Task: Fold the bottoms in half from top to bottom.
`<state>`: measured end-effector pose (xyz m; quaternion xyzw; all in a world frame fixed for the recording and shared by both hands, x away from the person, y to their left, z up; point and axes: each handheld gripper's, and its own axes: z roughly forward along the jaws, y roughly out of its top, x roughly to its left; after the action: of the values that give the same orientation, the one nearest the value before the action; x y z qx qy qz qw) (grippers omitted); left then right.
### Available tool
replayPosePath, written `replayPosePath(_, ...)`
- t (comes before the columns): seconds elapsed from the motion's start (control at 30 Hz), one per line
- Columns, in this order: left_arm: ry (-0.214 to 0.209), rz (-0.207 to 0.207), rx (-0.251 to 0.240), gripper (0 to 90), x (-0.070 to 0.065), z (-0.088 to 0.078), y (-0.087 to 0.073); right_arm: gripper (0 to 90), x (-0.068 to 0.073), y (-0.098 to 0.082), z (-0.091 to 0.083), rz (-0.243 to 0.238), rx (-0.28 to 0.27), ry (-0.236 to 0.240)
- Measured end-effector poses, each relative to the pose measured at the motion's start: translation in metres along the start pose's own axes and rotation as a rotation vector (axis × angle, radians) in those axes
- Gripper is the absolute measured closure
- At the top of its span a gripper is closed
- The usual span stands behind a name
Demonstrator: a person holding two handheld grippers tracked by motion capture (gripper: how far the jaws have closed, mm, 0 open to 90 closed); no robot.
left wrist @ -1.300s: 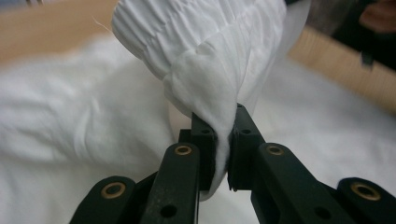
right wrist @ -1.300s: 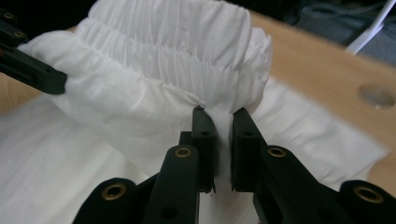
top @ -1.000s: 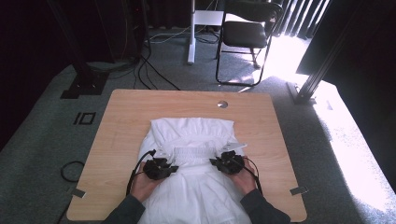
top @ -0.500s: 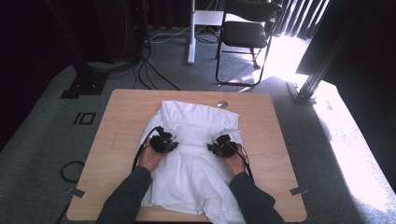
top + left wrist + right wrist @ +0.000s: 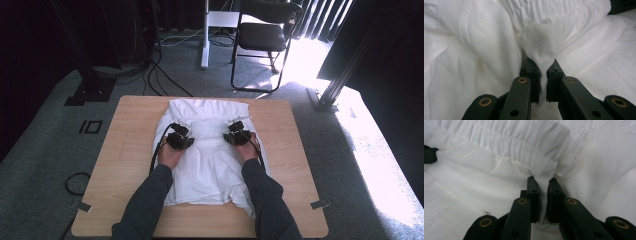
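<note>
**Both jaws pinch the white garment**

The white garment [image 5: 210,150] lies spread mid-table [image 5: 125,150]. The left gripper [image 5: 179,139], at its 10 o'clock, clamps a bunched fold; the right gripper [image 5: 238,134], at 2 o'clock, grips cloth beside the gathered band [image 5: 524,142].

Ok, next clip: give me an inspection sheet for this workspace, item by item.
Surface: wooden table, bare around the cloth.
Job's things: white garment spread mid-table, gathered band across it.
Clutter: small round fitting at the far edge; nothing else seen.
Grippers: left gripper shut on a pinch of fabric; right gripper shut on fabric below the band.
Cables: black cable trailing from the left gripper; loose cables on the floor.
Surroundings: grey carpet, black chair, bright sunlight at right.
</note>
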<state>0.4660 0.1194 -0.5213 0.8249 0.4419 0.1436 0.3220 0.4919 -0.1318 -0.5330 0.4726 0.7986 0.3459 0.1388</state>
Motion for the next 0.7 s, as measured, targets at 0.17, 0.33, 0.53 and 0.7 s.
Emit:
replayPosePath(0.17,-0.035,0.023,-0.113,86.0,-0.005,-0.038,0.007,83.6,0.0,0.007,-0.032,-0.006,-0.103,0.05)
replayPosePath(0.33,-0.083,0.054,-0.247,86.0,-0.018,-0.079,0.016,83.6,0.007,0.014,-0.084,-0.058,-0.251,0.076)
replayPosePath(0.53,-0.112,0.111,-0.362,86.0,-0.037,-0.122,0.024,83.6,0.011,0.021,-0.132,-0.109,-0.38,0.081)
replayPosePath(0.7,-0.151,0.138,-0.432,86.0,-0.049,-0.15,0.023,83.5,0.017,0.021,-0.158,-0.132,-0.449,0.093)
